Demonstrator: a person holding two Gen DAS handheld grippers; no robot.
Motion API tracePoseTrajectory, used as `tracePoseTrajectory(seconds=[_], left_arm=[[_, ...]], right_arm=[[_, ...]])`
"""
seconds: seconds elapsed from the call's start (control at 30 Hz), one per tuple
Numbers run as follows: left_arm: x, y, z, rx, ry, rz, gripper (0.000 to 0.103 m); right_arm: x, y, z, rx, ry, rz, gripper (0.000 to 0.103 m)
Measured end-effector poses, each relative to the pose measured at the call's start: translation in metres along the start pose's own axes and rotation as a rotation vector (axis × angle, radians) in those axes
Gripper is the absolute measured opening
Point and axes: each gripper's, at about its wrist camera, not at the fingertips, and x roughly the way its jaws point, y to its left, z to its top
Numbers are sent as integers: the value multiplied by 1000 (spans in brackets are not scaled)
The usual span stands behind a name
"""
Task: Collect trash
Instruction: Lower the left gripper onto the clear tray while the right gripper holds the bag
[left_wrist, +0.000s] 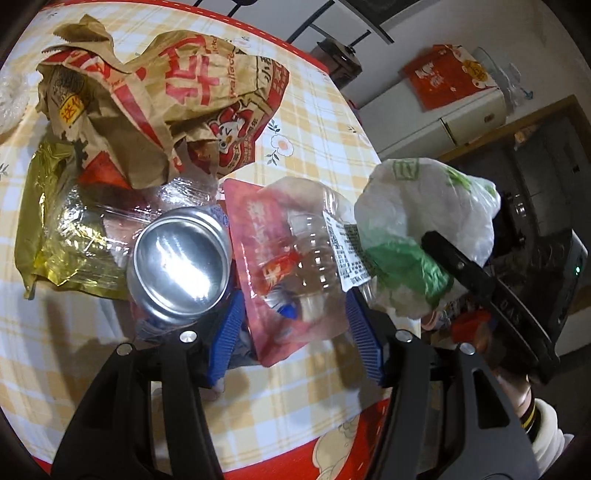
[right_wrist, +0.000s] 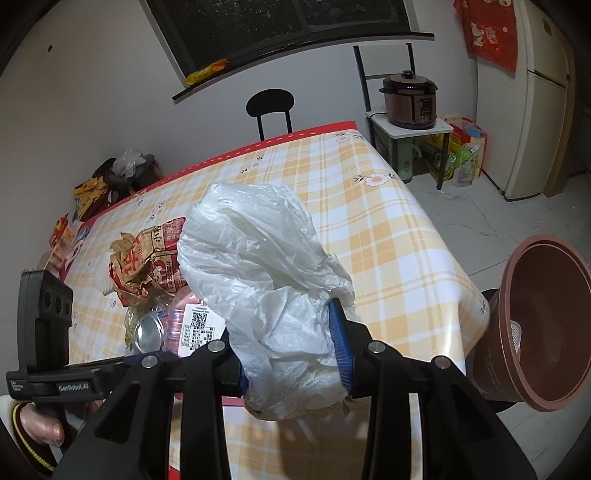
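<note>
My left gripper (left_wrist: 295, 332) is shut on a clear plastic bottle with a pink wrapper (left_wrist: 291, 258), held above the checked tablecloth (left_wrist: 314, 140). A silver can (left_wrist: 181, 262) lies bottom-up just left of it, over a gold foil bag (left_wrist: 51, 229). A crumpled brown paper bag (left_wrist: 155, 110) lies beyond. My right gripper (right_wrist: 295, 350) is shut on a crumpled white plastic bag (right_wrist: 266, 280), which also shows in the left wrist view (left_wrist: 424, 229). The can (right_wrist: 147, 332) and paper bag (right_wrist: 147, 258) lie to its left.
A brown bin (right_wrist: 535, 332) stands off the table's right edge. A black chair (right_wrist: 269, 107) is behind the table. A pressure cooker (right_wrist: 408, 99) sits on a small stand, with a fridge (right_wrist: 539, 99) at far right. Bags lie on the floor.
</note>
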Motion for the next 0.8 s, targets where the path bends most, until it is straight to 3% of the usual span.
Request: tracePoseTrajectory(seconds=[0.27,0.4,0.8], left_arm=[[-1,-2,6,-20,-18,53,61],[1,6,1,-80,-18,32,67],[16,9,17,-124,-19,-4,65]], right_arm=[[1,-4,-1,12,6,5,36],[1,-5,-2,16,7,6,36],[2,-5,-5,34,21,16,36]])
